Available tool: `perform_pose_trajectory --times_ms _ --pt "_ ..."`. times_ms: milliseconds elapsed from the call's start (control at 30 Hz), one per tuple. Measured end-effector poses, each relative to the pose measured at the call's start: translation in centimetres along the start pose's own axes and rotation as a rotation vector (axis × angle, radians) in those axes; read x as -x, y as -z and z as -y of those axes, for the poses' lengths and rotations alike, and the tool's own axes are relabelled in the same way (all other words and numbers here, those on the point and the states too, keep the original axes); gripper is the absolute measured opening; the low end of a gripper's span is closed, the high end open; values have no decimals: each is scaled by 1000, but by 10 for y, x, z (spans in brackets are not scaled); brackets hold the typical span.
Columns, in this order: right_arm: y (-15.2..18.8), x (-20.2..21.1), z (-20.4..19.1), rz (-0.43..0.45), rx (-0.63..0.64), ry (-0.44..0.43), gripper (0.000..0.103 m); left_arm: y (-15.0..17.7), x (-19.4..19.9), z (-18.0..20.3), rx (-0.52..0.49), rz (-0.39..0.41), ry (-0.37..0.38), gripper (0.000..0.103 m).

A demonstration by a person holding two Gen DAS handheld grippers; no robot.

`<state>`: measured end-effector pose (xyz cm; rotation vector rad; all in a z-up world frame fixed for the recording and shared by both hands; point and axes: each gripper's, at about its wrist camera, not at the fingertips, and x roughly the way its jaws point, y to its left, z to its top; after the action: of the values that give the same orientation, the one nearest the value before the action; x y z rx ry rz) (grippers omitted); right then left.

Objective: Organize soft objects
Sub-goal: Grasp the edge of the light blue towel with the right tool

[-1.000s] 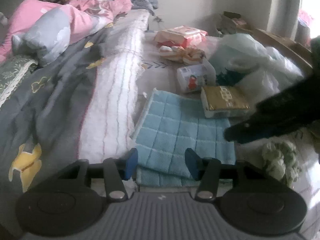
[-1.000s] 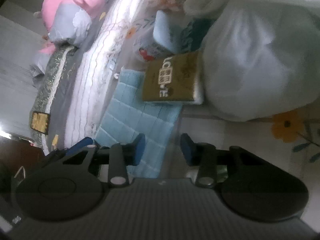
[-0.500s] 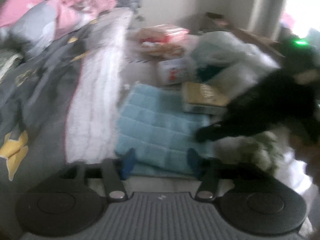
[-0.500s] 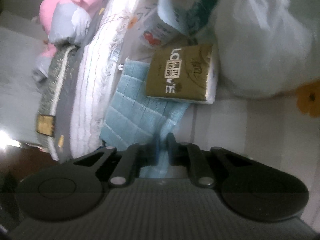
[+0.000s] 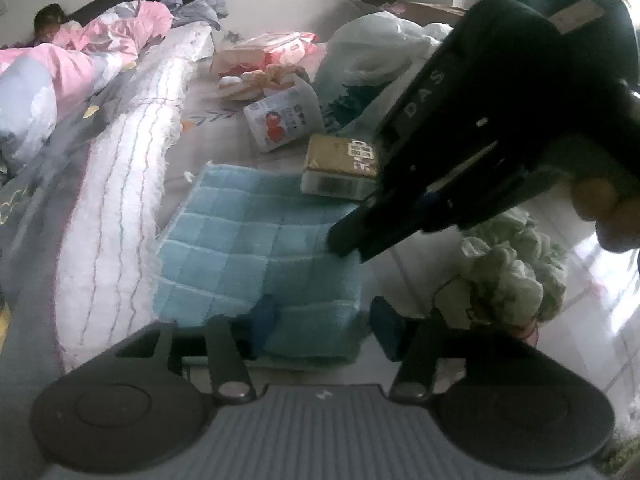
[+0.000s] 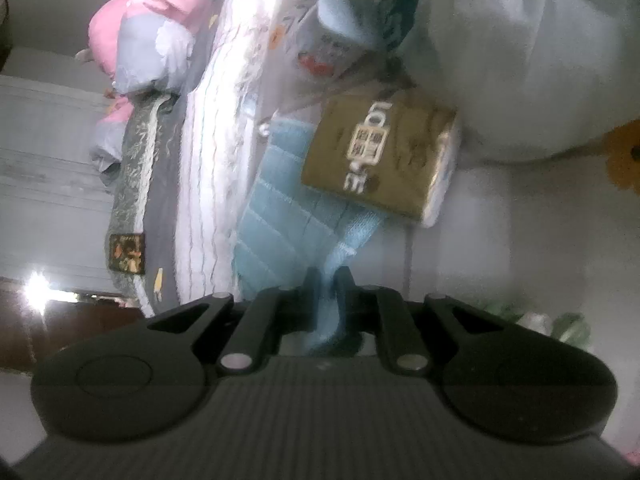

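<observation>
Daylight falls across a cluttered bed (image 5: 120,208) whose near part carries a blue checked towel (image 5: 256,248), spread flat beside a white striped quilt (image 5: 120,184) that runs along the bed's left side. A gold tissue pack (image 5: 340,156) lies on the towel's far right corner, with a white printed pack (image 5: 284,120) behind it and a pale plastic bag (image 5: 368,52) toward the far right edge. A pink duvet (image 5: 72,64) is heaped at the far left by the headboard. A crumpled pale green cloth (image 5: 512,264) sits just right of the towel.

The right gripper (image 6: 329,280) has its fingers (image 6: 310,284) closed tight on a pinched-up fold at the towel's right edge, the cloth rising between them; in the left wrist view its black body reaches down from the upper right to that edge.

The left gripper (image 5: 326,326) sits at the towel's near edge, its fingers (image 5: 264,320) having just been closing; one blue finger presses into the towel's near fold and the other stands just off its right corner, so the jaws straddle the cloth without pinching it.
</observation>
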<state>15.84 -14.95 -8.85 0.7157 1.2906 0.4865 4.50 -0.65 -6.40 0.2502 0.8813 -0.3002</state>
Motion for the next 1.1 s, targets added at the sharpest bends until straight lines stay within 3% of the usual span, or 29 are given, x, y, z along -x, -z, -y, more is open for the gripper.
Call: perform_pose_trajectory --times_ms 100,167,233,400,600,700,833,967,1100 --pt "-8 2 3 24 -1 16 11 -1 1 -10 32 2 10 32" --pt "-14 1 3 42 6 39 11 -2 2 -17 65 3 25 14" --pt "-21 0 3 64 5 55 11 -3 3 -22 97 0 57 8" --pt "-40 9 2 148 9 37 11 2 15 -24 112 -16 113 7" --pt "-36 15 -9 110 57 -11 19 14 35 -15 121 -44 203 7" --pt "-24 11 -15 1 92 -54 24 16 46 -9 100 -33 194 7" --pt "-8 0 -13 -119 128 -25 27 8 59 -7 69 7 162 7" --pt "-7 -3 3 -131 61 -42 27 -9 60 -9 60 52 137 8" --pt "-11 12 11 -76 27 -61 32 -22 48 -20 111 52 135 8"
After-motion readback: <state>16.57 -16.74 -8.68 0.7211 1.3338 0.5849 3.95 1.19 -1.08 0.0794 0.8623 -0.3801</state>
